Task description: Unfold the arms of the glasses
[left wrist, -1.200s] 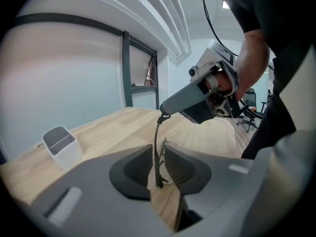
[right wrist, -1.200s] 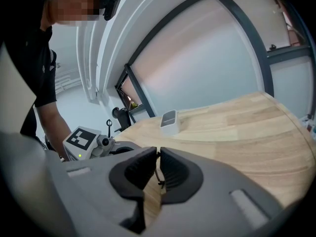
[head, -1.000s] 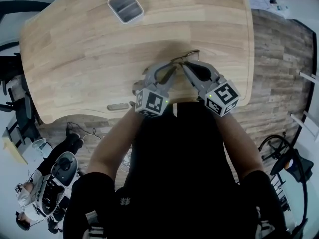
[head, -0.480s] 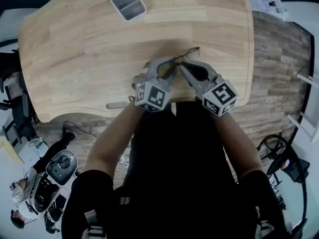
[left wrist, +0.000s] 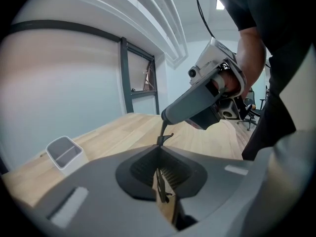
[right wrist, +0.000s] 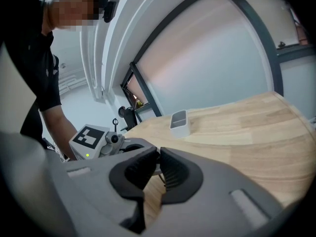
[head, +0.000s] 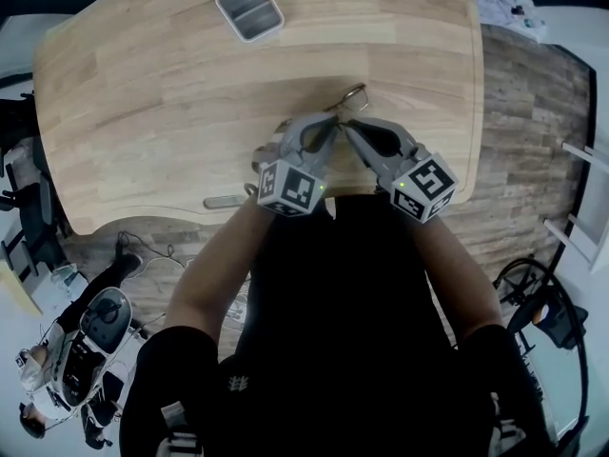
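Left claw (left wrist: 159, 153): just closed, pinching the glasses (head: 354, 95) arm.
Right claw (right wrist: 159, 163): pinching the frame.
Axis: arm runs along your left claw; lenses lie just beyond both claws.

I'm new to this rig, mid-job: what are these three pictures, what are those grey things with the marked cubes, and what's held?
There is no robot. A person holds a two-jaw gripper in each hand, and the cubes are part of them. The head view looks down from the person's head, with the left gripper at left and the right gripper at right. The other two views ride on the grippers and look along their jaws. A small grey bin stands on the wooden table. Both grippers hold the glasses. The left's jaws have just been closing and pinch a thin dark arm; the right's are shut on another part.
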Demonstrator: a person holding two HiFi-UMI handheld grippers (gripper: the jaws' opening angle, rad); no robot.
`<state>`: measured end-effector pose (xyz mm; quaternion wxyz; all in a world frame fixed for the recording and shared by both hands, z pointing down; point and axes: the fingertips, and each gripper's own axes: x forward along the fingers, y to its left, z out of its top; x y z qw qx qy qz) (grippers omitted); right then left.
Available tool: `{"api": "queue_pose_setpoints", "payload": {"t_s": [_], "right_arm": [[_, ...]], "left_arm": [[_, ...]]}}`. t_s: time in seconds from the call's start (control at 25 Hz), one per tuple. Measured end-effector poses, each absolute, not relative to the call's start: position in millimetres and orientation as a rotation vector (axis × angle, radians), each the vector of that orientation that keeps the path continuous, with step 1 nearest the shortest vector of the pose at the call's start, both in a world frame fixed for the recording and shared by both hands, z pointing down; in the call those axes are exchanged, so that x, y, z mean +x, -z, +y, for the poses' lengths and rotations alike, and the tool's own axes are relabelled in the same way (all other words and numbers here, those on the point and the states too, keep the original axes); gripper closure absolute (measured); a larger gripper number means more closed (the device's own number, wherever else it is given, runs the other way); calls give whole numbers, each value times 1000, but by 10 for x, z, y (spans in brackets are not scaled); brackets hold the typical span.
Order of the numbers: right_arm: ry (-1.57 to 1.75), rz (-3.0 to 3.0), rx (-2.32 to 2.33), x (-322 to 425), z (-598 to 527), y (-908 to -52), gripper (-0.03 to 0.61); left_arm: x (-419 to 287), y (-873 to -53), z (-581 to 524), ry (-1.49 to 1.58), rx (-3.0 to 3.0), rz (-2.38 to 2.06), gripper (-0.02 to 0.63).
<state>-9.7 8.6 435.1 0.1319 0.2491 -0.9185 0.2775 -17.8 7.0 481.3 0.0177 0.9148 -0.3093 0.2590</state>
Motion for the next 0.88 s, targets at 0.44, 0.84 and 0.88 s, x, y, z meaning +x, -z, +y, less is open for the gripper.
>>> {"api": "queue_pose_setpoints", "payload": {"t_s": [0.44, 0.84, 0.88], "right_arm": [[-746, -2594, 915, 126, -137, -4467, 557], [-705, -2591, 823, -129, -58, -4505, 557], [-706, -2589, 816, -144, -55, -4511, 557]], "left_arm": [[-379, -4784, 165, -768, 2823, -1040, 603], [-640, -4775, 280, -747, 2761, -1130, 585], [-664, -4768, 283, -743, 2755, -1141, 570]]}}
